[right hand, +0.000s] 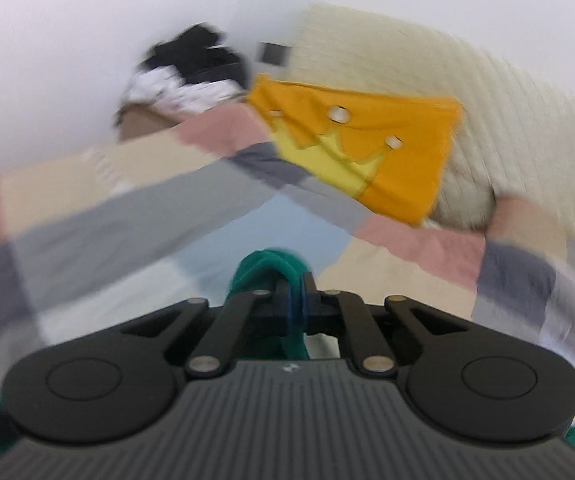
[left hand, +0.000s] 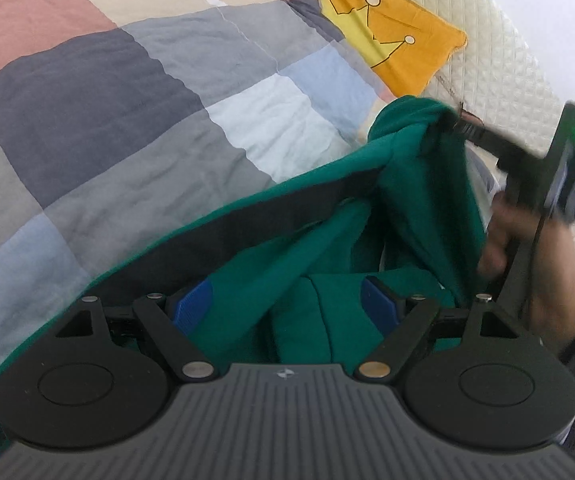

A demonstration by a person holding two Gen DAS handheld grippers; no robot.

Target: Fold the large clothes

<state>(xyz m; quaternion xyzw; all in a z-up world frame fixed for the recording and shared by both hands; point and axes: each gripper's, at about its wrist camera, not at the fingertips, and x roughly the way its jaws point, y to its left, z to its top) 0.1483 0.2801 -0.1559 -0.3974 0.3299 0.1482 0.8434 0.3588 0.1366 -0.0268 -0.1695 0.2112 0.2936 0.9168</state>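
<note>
Two hand-held grippers engage one green garment (left hand: pixel 327 216) above a bed covered by a patchwork quilt (left hand: pixel 127 92).

Left hand-held gripper (left hand: pixel 287 300): jaws stand apart, blue pads (left hand: pixel 193 300) spread wide. Green fabric lies bunched between and beneath them; the view does not show whether the pads touch it.

Right hand-held gripper (right hand: pixel 293 300): jaws are together, clamped on a fold of the garment (right hand: pixel 271 268). In the left wrist view this gripper (left hand: pixel 453 120) sits at upper right, pinching a raised corner of the cloth, with the person's hand (left hand: pixel 527 256) on its handle. The garment hangs from that corner and drapes down toward the left gripper. A dark band (left hand: pixel 247 236) runs along its edge.

Surroundings: an orange pillow (left hand: pixel 399 36) with a yellow crown print rests at the head of the bed, against a cream quilted headboard (left hand: pixel 499 60). The right wrist view is motion-blurred; a dark and white pile (right hand: pixel 187 72) beyond the bed cannot be identified.
</note>
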